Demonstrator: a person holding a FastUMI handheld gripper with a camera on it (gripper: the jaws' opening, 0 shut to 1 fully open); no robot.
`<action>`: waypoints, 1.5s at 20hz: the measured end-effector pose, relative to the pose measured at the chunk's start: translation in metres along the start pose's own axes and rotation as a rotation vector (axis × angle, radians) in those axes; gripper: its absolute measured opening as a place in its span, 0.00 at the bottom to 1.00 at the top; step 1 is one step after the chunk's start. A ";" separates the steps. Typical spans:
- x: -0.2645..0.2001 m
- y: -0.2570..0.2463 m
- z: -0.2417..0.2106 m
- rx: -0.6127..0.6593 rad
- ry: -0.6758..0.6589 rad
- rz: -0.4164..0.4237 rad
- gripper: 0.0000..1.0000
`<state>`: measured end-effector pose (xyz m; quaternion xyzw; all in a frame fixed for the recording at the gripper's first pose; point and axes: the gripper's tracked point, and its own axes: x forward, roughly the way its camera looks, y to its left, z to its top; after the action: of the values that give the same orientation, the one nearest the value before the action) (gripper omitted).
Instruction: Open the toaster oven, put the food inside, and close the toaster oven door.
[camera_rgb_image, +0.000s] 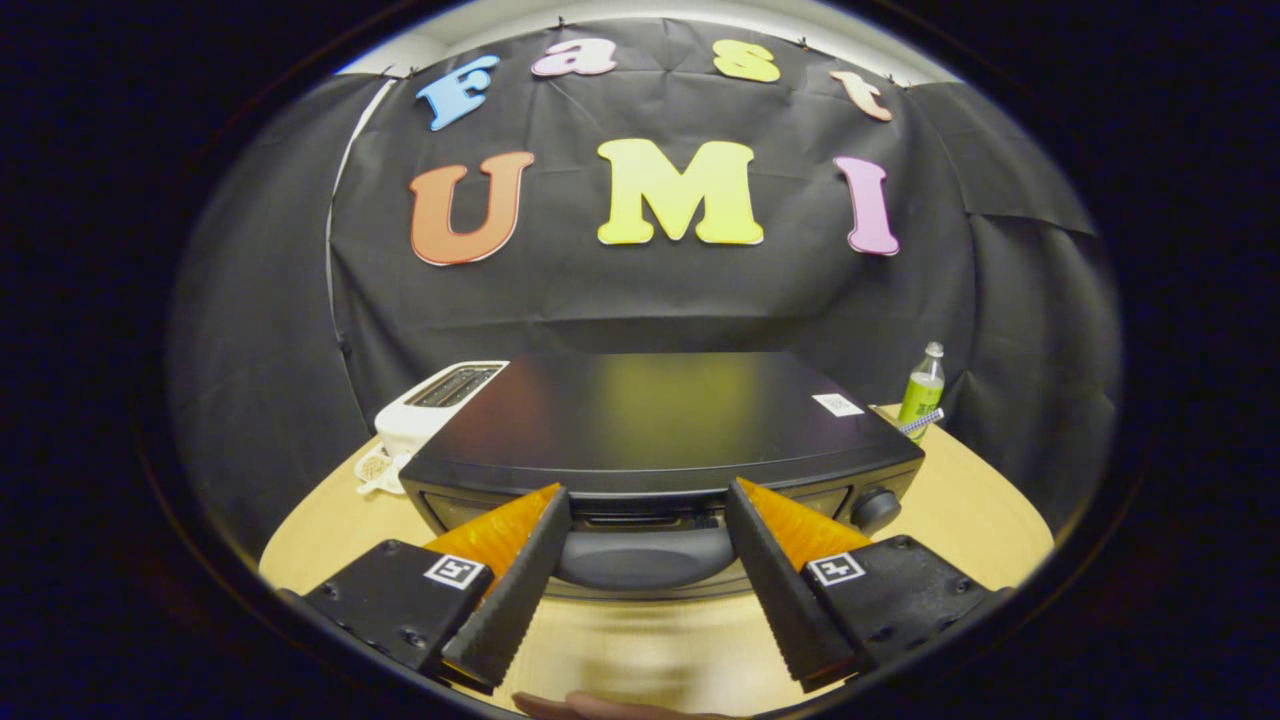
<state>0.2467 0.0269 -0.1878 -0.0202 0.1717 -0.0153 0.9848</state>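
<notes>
A black toaster oven (660, 420) sits on the wooden table (960, 510), seen from above its front. Its door looks closed, with a dark curved handle (640, 556) across the front and a round knob (876, 507) at the right. My gripper (648, 503) is open, its two fingers spread wide on either side of the handle, tips close to the oven's front top edge. Nothing is held between the fingers. I cannot make out any food.
A white pop-up toaster (438, 402) stands behind the oven to the left, with a white cord (376, 470) beside it. A green bottle (922, 388) stands at the back right. Part of a hand (600, 708) shows below the fingers. Bare tabletop lies right of the oven.
</notes>
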 end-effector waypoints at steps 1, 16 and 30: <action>-0.001 0.000 -0.001 -0.002 0.007 -0.002 1.00; -0.066 -0.003 -0.066 -0.005 0.214 0.020 1.00; -0.089 -0.006 -0.158 0.058 0.529 0.029 1.00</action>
<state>0.1093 0.0188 -0.3055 0.0154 0.4231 -0.0109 0.9059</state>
